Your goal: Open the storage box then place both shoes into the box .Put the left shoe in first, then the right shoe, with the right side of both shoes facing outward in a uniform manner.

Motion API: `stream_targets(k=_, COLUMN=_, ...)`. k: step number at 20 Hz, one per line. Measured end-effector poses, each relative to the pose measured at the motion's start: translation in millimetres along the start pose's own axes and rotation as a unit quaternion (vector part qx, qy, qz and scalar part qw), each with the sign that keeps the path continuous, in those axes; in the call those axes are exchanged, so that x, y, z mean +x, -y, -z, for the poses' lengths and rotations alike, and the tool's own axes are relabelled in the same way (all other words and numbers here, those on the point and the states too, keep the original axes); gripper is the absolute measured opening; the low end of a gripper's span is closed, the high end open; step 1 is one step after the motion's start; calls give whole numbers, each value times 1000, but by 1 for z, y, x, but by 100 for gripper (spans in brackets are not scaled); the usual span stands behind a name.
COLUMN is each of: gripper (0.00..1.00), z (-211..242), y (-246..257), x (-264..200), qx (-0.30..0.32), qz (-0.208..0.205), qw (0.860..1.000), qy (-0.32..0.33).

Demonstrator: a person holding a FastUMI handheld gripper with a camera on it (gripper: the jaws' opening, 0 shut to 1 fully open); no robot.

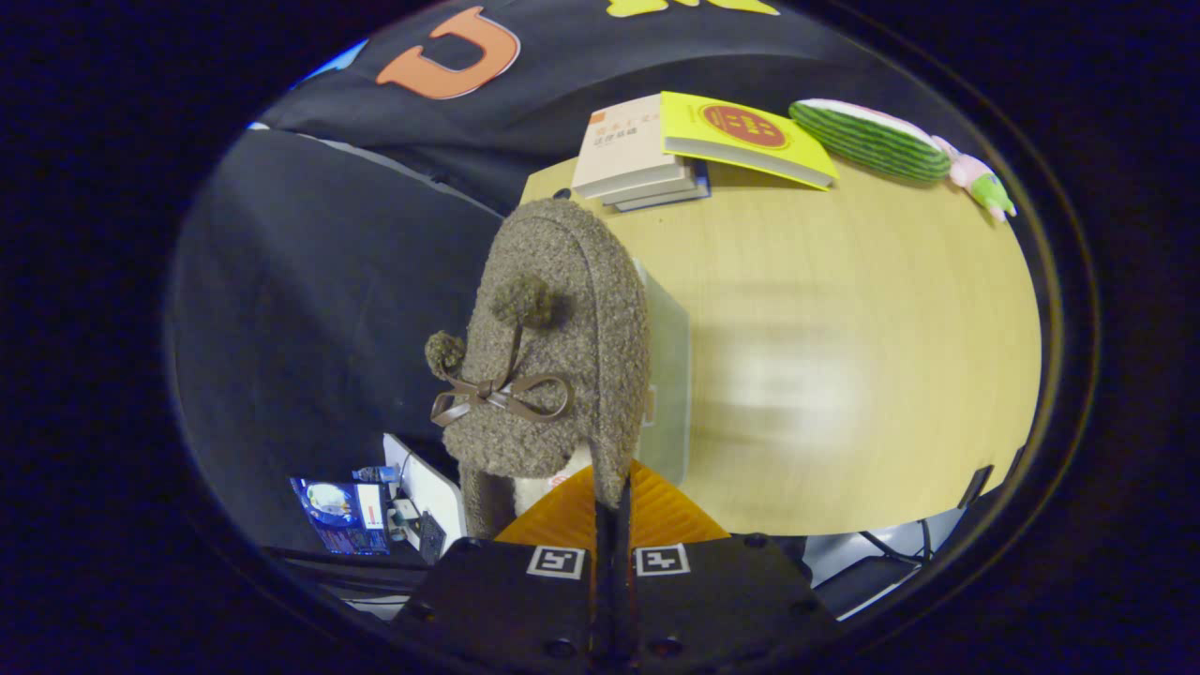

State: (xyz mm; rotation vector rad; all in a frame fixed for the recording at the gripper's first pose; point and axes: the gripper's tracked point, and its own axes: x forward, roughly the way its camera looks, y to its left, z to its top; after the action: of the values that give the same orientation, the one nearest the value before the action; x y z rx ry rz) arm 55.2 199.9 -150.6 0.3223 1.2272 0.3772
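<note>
Shoe held above the bench edge.
Your tongs (611, 502) are clamped on the fuzzy shoe's (548, 356) collar; the shoe hangs beside the clear storage box (667, 375) on the bench (844, 328).

Stacked books (647, 155), watermelon plush (867, 141) and pink toy (977, 178) on table (844, 375)

Your gripper (611, 511) sits at the bottom centre of the frame, fingers pinched together on the rim of the shoe (548, 347), which rises just ahead of them. The box (667, 375) lies right behind the shoe, on the table (862, 375). At the table's far edge, upper centre, you see stacked books (656, 150); right of them lies a plush toy (872, 141)
</note>
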Motion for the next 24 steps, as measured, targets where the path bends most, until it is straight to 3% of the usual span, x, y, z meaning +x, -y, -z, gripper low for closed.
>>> stream_targets(k=4, gripper=7, z=9, y=-17, x=39, qx=3, qz=31, qw=999, qy=-36)
stream_targets(k=10, gripper=6, z=8, y=-1, x=76, qx=26, qz=82, qw=995, qy=-40)
stream_targets(k=15, gripper=8, z=11, y=9, x=88, qx=65, qz=88, qw=994, qy=-31)
stream_targets(k=19, gripper=24, z=6, y=3, x=84, qx=63, qz=72, qw=995, qy=-11)
stream_targets(k=20, gripper=41, z=3, y=1, x=81, qx=57, qz=67, qw=996, qy=1)
stream_targets(k=22, gripper=65, z=-2, y=0, x=69, qx=48, qz=66, qw=996, qy=30)
stream_targets(k=24, gripper=84, z=-6, y=-1, x=52, qx=34, qz=67, qw=995, qy=64)
